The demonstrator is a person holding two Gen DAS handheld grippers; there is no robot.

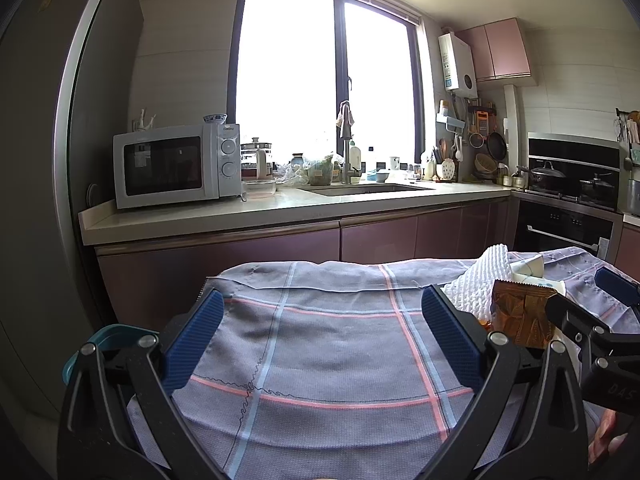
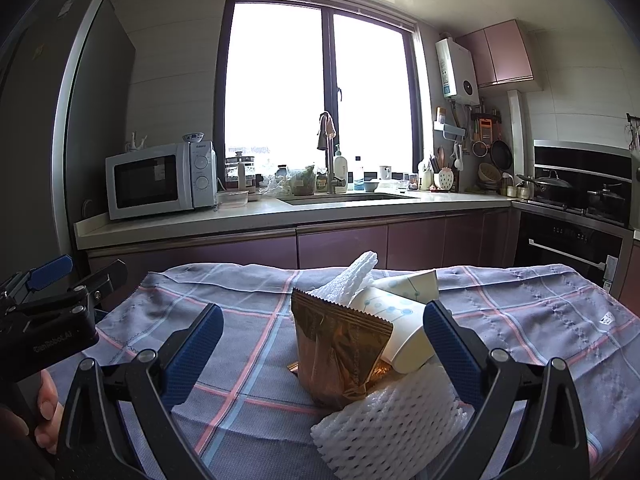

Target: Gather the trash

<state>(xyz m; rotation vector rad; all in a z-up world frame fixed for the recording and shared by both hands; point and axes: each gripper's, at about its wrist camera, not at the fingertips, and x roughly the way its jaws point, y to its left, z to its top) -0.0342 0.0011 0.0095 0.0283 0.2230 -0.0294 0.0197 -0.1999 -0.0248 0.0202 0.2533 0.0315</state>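
A pile of trash lies on the plaid cloth point(image 2: 540, 312): a gold foil wrapper point(image 2: 340, 348), two paper cups point(image 2: 404, 328) on their sides, and white foam netting point(image 2: 384, 428) in front, with another piece of netting point(image 2: 356, 278) behind. My right gripper point(image 2: 322, 348) is open, its blue pads on either side of the wrapper and cups, not touching. In the left wrist view my left gripper point(image 1: 322, 340) is open over bare cloth point(image 1: 320, 340), with the foam netting point(image 1: 480, 284) and gold wrapper point(image 1: 520, 312) to its right.
A teal bin rim point(image 1: 86, 352) shows at the left below the table edge. Behind the table runs a counter point(image 2: 256, 216) with a microwave point(image 2: 160, 180), sink and faucet point(image 2: 330, 160). An oven and stove point(image 2: 576, 216) stand at the right. A hand point(image 2: 48, 408) holds the left gripper.
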